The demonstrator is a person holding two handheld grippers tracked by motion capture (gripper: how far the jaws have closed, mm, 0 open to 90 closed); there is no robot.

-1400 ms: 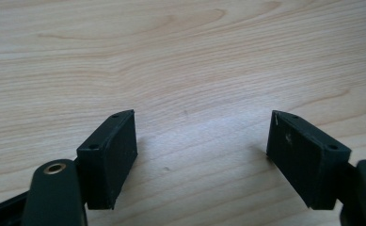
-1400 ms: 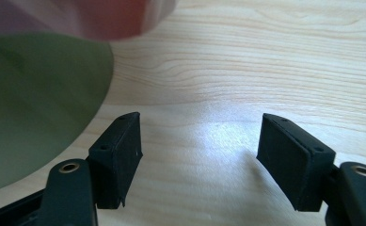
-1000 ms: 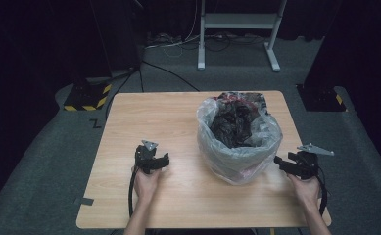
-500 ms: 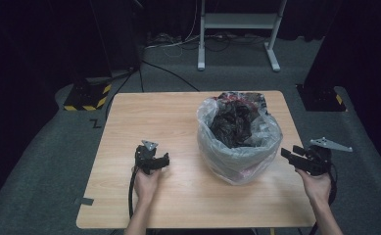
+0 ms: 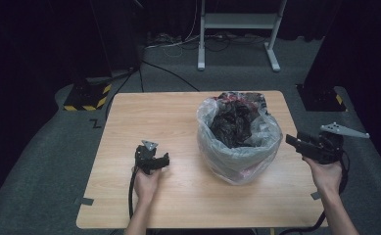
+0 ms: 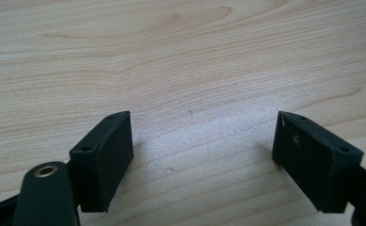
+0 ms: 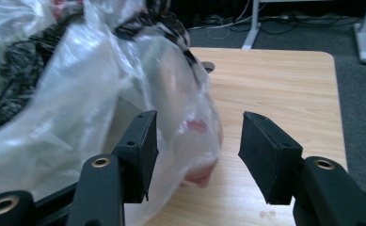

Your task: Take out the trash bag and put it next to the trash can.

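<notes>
A clear plastic bag [image 5: 237,147] stuffed with dark crumpled material stands on the right half of the wooden table [image 5: 154,117], its mouth open upward. My right gripper [image 5: 292,141] hovers off the table just right of the bag and points at its side. Its jaws have just been closing and still stand apart. In the right gripper view the bag [image 7: 77,103] bulges past the left jaw of this gripper [image 7: 197,148], and no pad presses on it. My left gripper [image 5: 159,160] rests low on the table left of the bag. Its jaws are open over bare wood [image 6: 202,146].
A white metal stand [image 5: 237,29] with two legs is on the floor behind the table. A black base with yellow stripes [image 5: 85,95] sits at the back left, with cables [image 5: 168,73] running past it. The table's right edge [image 5: 296,147] lies under my right hand.
My right gripper has risen beside the bag and its jaws have narrowed. The left gripper and the bag have stayed put.
</notes>
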